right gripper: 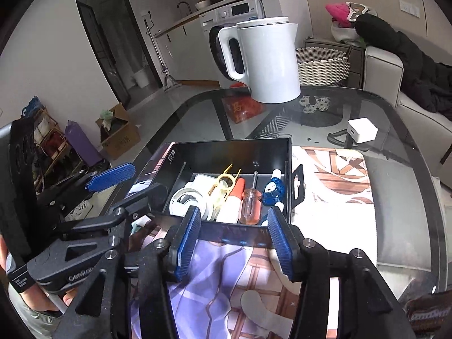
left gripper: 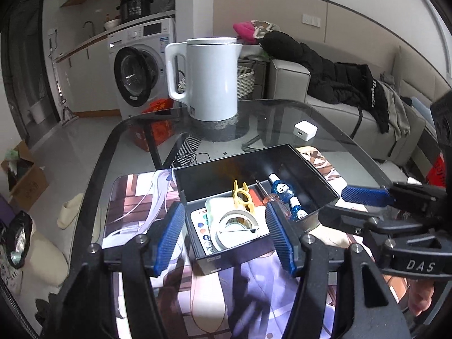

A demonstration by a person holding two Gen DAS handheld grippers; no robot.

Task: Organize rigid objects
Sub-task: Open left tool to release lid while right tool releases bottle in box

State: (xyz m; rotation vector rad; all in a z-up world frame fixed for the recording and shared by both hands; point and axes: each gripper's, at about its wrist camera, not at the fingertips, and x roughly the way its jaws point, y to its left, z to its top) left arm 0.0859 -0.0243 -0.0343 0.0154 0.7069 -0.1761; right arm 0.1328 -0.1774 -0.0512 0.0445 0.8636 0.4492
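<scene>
Black box (left gripper: 197, 186) on printed mat (left gripper: 135, 197), near front of glass counter (left gripper: 325, 118); far half of box bare. Inside: tape roll (left gripper: 236, 227), yellow clip (left gripper: 242, 197), screwdriver (left gripper: 275, 200), blue figures (left gripper: 282, 190). Left tool (left gripper: 224, 236) wide, pads astride box near end. Right tool (right gripper: 234, 234) wide, at box near wall. Right view alone shows red-capped tube (right gripper: 234, 197). White kettle (left gripper: 209, 79), charger (left gripper: 305, 130) behind; washing machine (left gripper: 141, 67), sofa (left gripper: 353, 113) beyond.

Both claws gape wide at lower centre of their own views: left claw (left gripper: 226, 236), right claw (right gripper: 233, 238), empty.
</scene>
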